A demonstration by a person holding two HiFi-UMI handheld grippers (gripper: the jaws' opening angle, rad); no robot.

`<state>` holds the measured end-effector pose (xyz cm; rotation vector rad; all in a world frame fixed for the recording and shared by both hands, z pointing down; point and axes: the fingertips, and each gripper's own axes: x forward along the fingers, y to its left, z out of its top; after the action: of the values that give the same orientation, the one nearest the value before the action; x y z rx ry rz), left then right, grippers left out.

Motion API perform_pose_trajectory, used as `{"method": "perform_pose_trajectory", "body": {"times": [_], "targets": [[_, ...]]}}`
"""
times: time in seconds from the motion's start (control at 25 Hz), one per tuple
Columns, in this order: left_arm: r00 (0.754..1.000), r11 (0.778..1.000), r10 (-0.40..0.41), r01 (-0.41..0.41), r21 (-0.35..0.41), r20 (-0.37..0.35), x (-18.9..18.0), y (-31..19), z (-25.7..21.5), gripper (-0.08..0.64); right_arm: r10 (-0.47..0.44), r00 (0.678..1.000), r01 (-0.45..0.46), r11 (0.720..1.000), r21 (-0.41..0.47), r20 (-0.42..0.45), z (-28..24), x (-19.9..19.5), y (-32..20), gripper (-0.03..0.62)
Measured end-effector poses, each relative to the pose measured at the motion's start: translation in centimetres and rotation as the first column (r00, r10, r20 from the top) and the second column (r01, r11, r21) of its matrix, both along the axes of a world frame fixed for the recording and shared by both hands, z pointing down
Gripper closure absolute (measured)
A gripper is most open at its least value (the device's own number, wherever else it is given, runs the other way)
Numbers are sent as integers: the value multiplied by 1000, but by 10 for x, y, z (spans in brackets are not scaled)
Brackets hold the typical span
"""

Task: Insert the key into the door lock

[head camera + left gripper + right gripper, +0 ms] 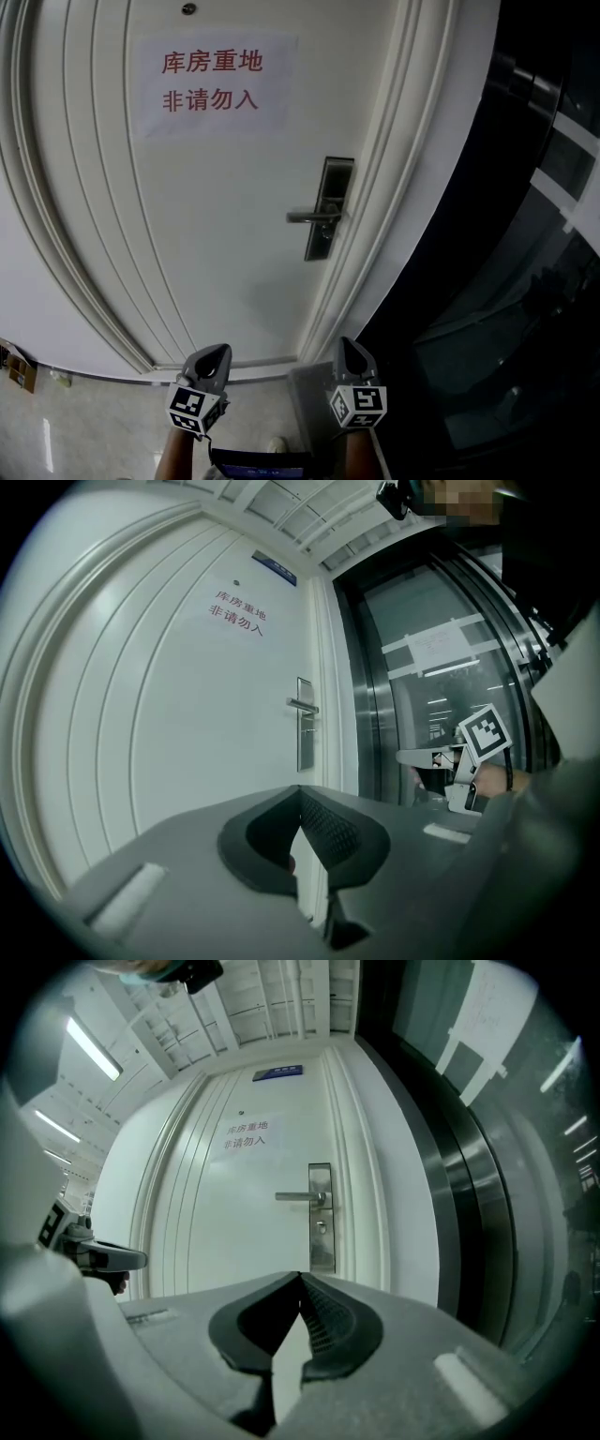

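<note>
- Your left claw (217, 351) looks pressed closed, seemingly empty;
- your right claw (348, 345) is closed on nothing;
- both are well apart from the door lock (328, 211).

One door (216, 234), one lock plate (337, 183), one notice (214, 82), two claws: left claw (214, 354), right claw (350, 349).

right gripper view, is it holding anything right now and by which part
Nothing is held. The right gripper has its jaws shut tip against tip, and nothing is pinched between the pads.
</note>
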<state>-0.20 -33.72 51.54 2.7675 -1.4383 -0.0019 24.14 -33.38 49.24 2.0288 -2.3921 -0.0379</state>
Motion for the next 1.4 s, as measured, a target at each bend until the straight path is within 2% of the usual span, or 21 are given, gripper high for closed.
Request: {"method": "perform_pose_trajectory", "body": {"times": [0.36,0.52,1.4], "targets": [[1000,1000,-1,1,-13,7,-1,8,7,558,-11,1000,10,999,-38,-30,27,-10,30,591],[1000,1000,0,0,-16,7,1,11,9,558,-9,1000,9,998,-59,1,34,-8,38,591],[1000,1000,18,-18,-9,18,14,18,6,558,-19,999,18,999,-42,-27,25,-8,45,591]]}}
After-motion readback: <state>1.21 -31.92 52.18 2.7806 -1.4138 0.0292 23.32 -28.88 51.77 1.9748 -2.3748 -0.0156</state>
